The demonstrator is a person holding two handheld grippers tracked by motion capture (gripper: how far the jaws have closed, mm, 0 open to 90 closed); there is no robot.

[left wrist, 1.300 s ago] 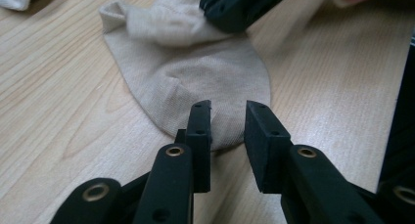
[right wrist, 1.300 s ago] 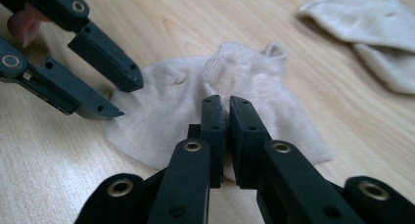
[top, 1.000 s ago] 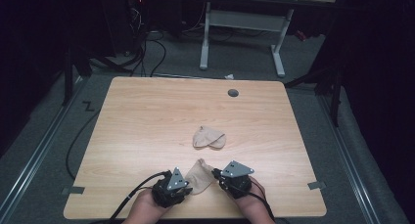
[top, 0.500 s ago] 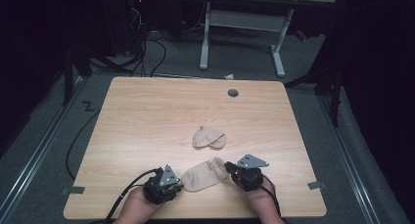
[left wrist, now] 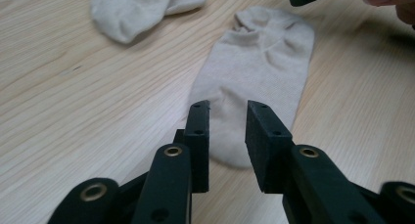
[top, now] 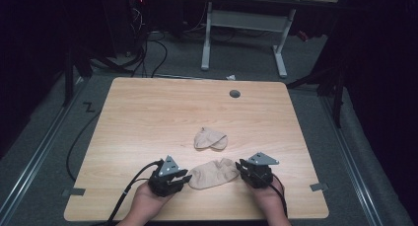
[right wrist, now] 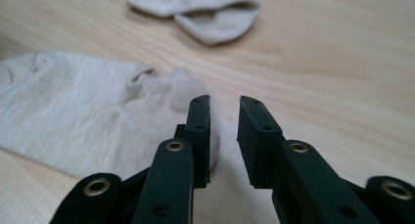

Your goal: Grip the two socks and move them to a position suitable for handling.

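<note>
flat sock [top: 213, 173]: soft, limp, best pinched at its ends | left gripper [left wrist: 226, 131], right gripper [right wrist: 222, 128]: fingers held apart, nothing clamped

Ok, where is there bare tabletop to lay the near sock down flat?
Bare wood runs behind the folded sock up to the grommet hole, and down the table's left and right sides. It is crowded at the near edge: flat sock between left gripper and right gripper.
</note>
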